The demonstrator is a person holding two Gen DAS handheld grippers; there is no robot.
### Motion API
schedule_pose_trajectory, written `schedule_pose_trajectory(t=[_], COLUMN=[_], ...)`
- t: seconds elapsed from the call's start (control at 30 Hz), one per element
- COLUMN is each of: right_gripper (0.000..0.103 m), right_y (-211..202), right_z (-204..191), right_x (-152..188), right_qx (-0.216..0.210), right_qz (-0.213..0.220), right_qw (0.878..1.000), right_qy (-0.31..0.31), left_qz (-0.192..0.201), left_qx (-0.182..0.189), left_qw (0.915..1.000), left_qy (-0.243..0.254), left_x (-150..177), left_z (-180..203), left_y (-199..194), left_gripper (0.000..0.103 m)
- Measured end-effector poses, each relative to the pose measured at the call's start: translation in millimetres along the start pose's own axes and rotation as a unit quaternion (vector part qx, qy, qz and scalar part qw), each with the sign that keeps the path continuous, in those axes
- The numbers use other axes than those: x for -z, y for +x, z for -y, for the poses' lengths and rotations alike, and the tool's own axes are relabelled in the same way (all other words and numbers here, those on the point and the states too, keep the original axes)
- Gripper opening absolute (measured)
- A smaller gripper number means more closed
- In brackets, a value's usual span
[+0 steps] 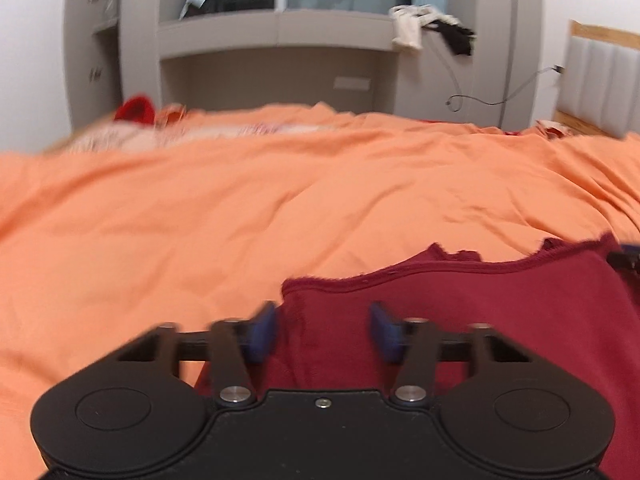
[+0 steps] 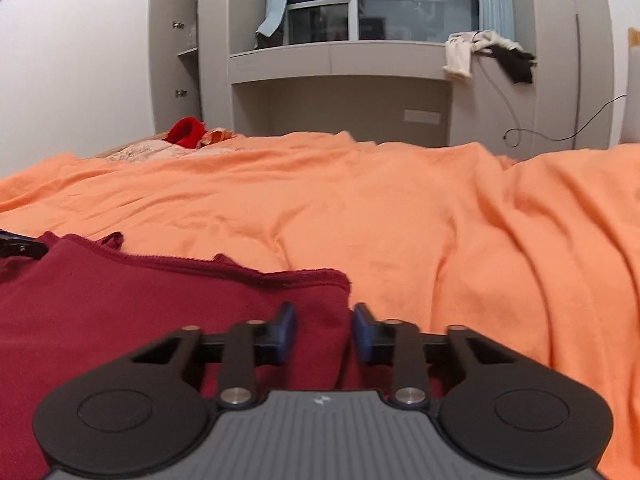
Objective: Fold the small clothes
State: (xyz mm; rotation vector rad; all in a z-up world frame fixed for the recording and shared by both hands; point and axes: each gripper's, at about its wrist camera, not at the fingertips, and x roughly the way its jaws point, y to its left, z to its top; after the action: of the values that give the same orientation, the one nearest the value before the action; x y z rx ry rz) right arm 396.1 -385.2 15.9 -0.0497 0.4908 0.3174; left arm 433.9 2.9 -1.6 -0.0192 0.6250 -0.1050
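A dark red garment [image 1: 500,312] lies flat on the orange bedspread [image 1: 240,208], its hemmed edge facing away from me. My left gripper [image 1: 324,330] is open, its blue pads straddling the garment's left corner. In the right wrist view the same garment [image 2: 140,300] fills the lower left, on the orange bedspread [image 2: 440,220]. My right gripper [image 2: 324,332] is open with a narrower gap, its pads over the garment's right corner. Neither gripper pinches the cloth. The tip of the other gripper shows at the frame edge in each view.
A bright red item [image 2: 186,130] and pale patterned cloth [image 2: 136,152] lie at the bed's far left. Grey built-in shelving and a window ledge [image 2: 340,56] with hanging clothes [image 2: 488,54] stand behind the bed. A headboard [image 1: 600,80] is at the right.
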Motion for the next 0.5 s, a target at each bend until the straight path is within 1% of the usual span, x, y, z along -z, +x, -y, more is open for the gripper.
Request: schedule_pose_trajectory(t=[0.03,0.07,0.1,0.13,0.27,0.37,0.43,0.5], right_gripper=[0.017,0.012,0.007,0.006,0.004,0.004,0.004,0.004], right_y=[-1,-3,-5,-7,-18,-20,-16,-10], right_z=[0,-2,-4,-8,-25,-32,-33,-33], right_x=[1,1,1,0,-7,-10,-11,-9], right_qx=[-0.001,-0.002,-0.001,0.007,0.048,0.071,0.082,0.088], right_qz=[0.001,0.003,0.008,0.013,0.055,0.079,0.08,0.068], right_qw=[1.0,1.0,1.0,0.999,0.994,0.99,0.989,0.989], right_qy=[-0.004,-0.01,-0.018,-0.029,-0.079,-0.094,-0.095,-0.093], left_qz=[-0.004,-0.007,-0.006,0.0,0.057,0.09,0.098,0.089], left_qx=[0.002,0.005,0.006,0.003,-0.021,-0.047,-0.063,-0.069], left_qw=[0.9999,0.9997,0.9995,0.9995,0.9981,0.9948,0.9931,0.9936], left_qy=[-0.011,-0.024,-0.03,-0.032,-0.013,-0.002,-0.001,-0.008], left_x=[-1,-1,-1,-2,-6,-12,-15,-18], left_z=[-4,-7,-9,-9,-1,7,9,7], left_y=[3,6,7,7,-8,-15,-15,-8], left_gripper=[0.033,0.028,0.013,0.007,0.005,0.005,0.005,0.005])
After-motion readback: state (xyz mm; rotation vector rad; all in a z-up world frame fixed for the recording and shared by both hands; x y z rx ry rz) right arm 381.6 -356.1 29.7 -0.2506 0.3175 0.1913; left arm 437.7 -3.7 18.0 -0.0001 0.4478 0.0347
